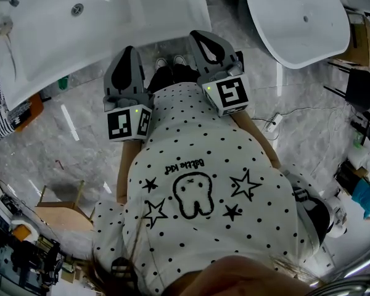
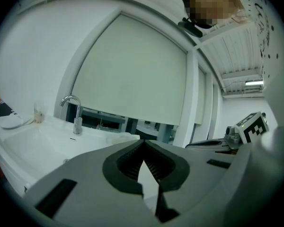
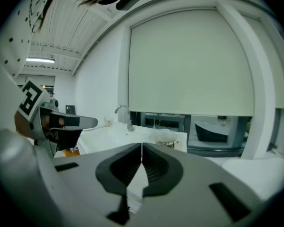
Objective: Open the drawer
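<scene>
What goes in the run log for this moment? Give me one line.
left gripper: shut, empty | right gripper: shut, empty | both: facing sink | drawer: not in view

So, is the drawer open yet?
Not yet, nothing looks done. No drawer shows in any view. The left gripper and right gripper are both shut and empty, pointing toward the white sink. Finding the drawer, gripping it and pulling it open are all still left.
</scene>
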A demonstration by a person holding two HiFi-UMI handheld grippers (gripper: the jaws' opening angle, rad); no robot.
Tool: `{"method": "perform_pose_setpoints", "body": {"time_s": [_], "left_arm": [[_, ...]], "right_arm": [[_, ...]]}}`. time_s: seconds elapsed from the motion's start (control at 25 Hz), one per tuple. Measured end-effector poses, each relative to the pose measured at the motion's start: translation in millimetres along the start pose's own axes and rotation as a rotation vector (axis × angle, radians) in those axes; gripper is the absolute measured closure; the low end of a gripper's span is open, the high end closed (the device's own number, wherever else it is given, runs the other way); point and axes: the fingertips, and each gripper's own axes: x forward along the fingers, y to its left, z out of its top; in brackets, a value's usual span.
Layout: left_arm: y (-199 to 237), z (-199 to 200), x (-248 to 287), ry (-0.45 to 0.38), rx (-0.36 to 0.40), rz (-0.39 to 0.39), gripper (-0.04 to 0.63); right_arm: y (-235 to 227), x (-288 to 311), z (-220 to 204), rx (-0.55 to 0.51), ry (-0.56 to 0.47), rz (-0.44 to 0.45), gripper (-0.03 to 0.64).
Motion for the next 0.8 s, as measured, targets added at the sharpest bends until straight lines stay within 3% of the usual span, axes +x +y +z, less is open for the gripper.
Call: {"method": "perform_pose_setpoints", "body": {"time_s": [0.8], "left_arm": [[-4,-4,-1,0.01,-0.003,-0.015,0.591]], "right_arm": [[14,2,-4,-0.02,0.011,0.066,0.601]]}}
